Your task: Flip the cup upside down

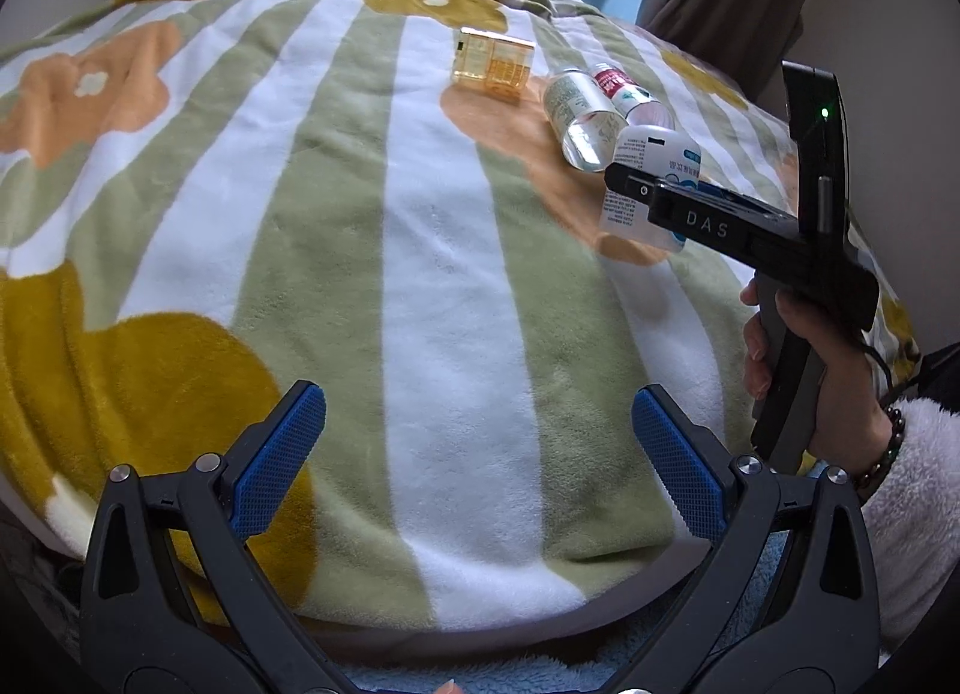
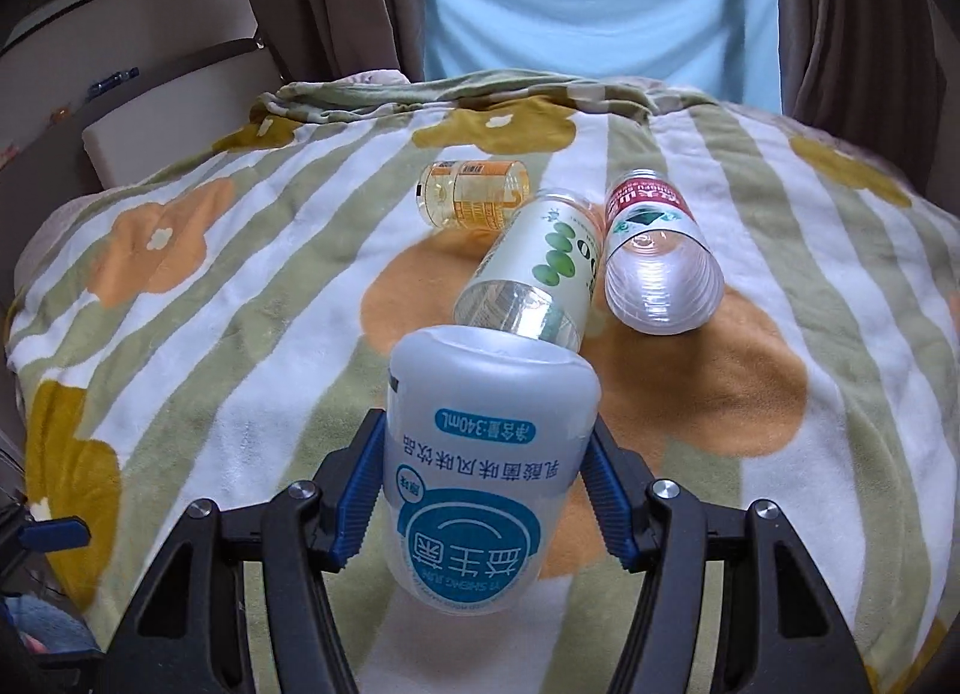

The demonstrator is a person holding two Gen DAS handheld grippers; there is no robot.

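The cup is a frosted white plastic cup with a blue label (image 2: 480, 466). It stands upside down, base up, its print inverted. My right gripper (image 2: 480, 490) is shut on the cup, blue pads against both its sides. In the left wrist view the cup (image 1: 645, 184) shows behind the right gripper's black body (image 1: 750, 232) at the right. My left gripper (image 1: 480, 454) is open and empty, low over the near part of the blanket.
A striped flower-print blanket (image 2: 240, 334) covers the surface. Three cut bottle cups lie on their sides beyond the held cup: a green-label one (image 2: 534, 274), a red-label one (image 2: 654, 268) and an amber one (image 2: 474, 196). Curtains and a blue sheet hang behind.
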